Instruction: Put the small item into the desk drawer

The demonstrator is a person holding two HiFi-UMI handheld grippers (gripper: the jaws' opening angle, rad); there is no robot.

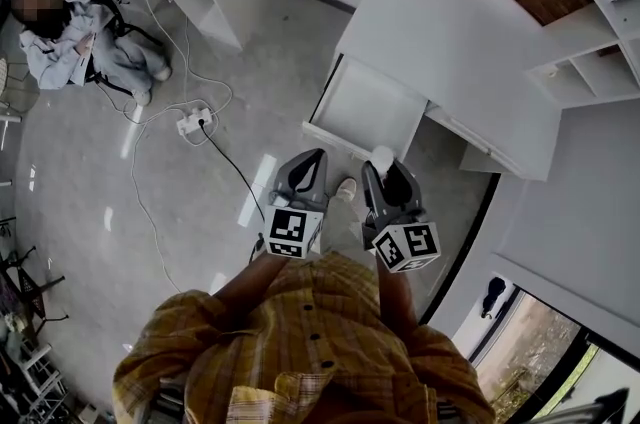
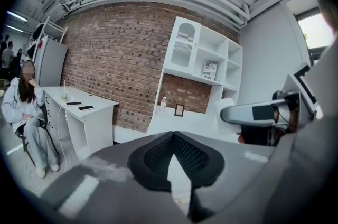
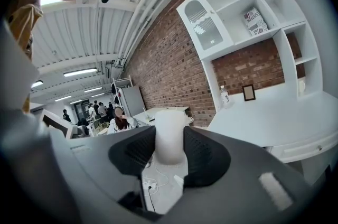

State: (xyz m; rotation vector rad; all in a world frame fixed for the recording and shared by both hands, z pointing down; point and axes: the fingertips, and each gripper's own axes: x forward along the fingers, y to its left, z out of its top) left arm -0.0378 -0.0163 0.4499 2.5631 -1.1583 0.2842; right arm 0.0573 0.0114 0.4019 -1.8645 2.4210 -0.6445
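R gripper (image 1: 385,170) fingers pinch small white cylindrical item (image 3: 169,136), near open white desk drawer (image 1: 372,104); item base hidden. L gripper (image 1: 305,164) fingers pressed together, empty. White power strip (image 1: 195,122), cables (image 1: 236,174) on floor (image 1: 100,212).

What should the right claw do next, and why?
Probably carry the right claw forward until it is over the drawer. The claw grips the white cylinder. The drawer stands open and looks empty, and the claw appears to be just short of its front edge. Release should wait until the cylinder is above the drawer.
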